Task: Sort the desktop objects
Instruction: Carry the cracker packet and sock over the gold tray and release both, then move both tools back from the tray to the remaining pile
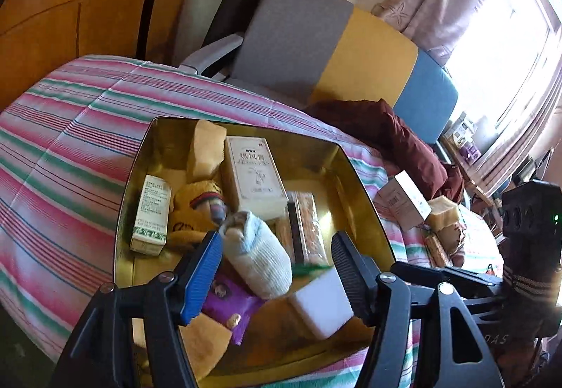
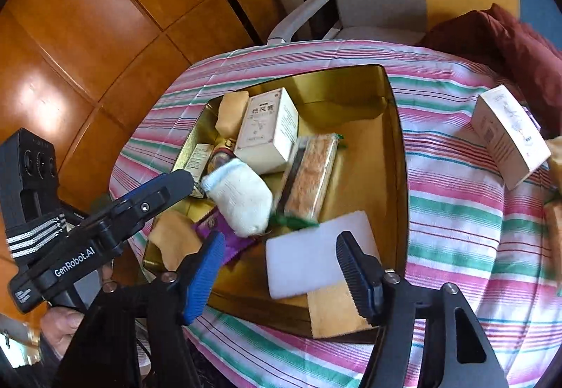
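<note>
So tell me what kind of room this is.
Probably a lived-in room at home: curtained window, wooden cabinet doors, and a striped cloth covering the table with the gold tin.

Overexposed window (image 1: 505, 36) glare, warm daylight, fisheye-bent edges, slight blur.

Left black plastic two-finger gripper (image 1: 275, 270): one blue ribbed pad, one dark ribbed pad, silver screws at the finger pivots. Right black plastic two-finger gripper (image 2: 279, 270): same build. In the right view the left unit shows white "GenRobot.AI" lettering, a black-and-white striped strap and a black camera block at its far end.
</note>
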